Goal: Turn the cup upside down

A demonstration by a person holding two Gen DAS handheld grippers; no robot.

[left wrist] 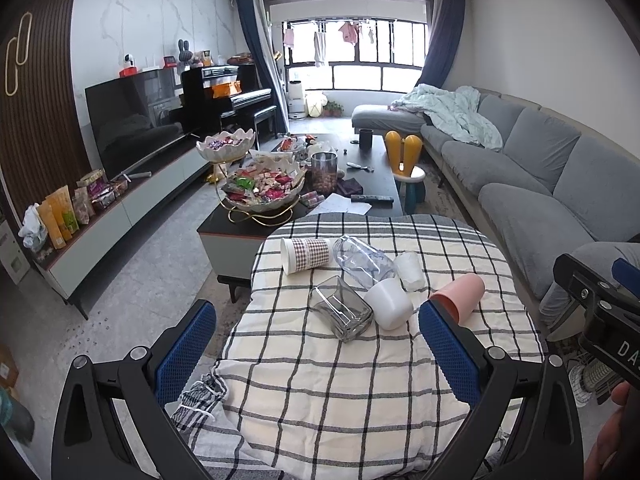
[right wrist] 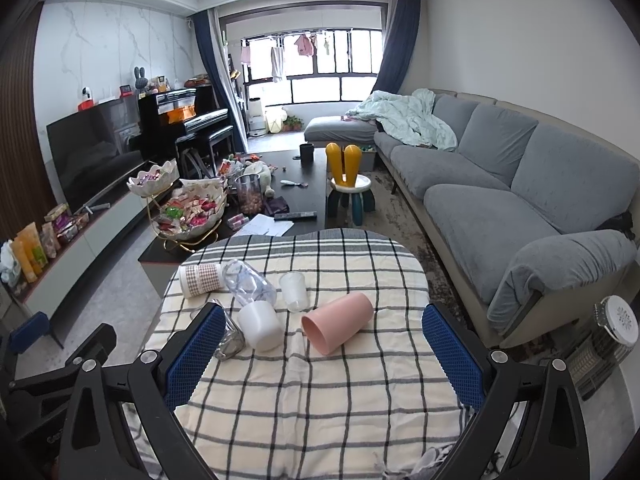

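Note:
Several cups lie on their sides on a checked cloth [left wrist: 360, 380] over a small table. A pink cup [right wrist: 338, 324] lies with its mouth toward me; it also shows in the left wrist view [left wrist: 460, 296]. A white cup [right wrist: 260, 326] [left wrist: 390, 304], a square clear glass [left wrist: 342, 312], a checked-band cup [left wrist: 306, 254] [right wrist: 200, 278], a clear plastic cup [left wrist: 362, 260] [right wrist: 250, 284] and a frosted cup [right wrist: 294, 290] [left wrist: 410, 270] lie nearby. My left gripper [left wrist: 316, 344] is open and empty, short of the glass. My right gripper [right wrist: 324, 344] is open and empty, just before the pink cup.
A dark coffee table [left wrist: 360, 188] with candy bowls [left wrist: 264, 190] and a jar stands beyond the cloth. A grey sofa [right wrist: 500, 184] runs along the right. A TV cabinet [left wrist: 120, 208] is on the left. A small heater [right wrist: 600, 344] stands at the right.

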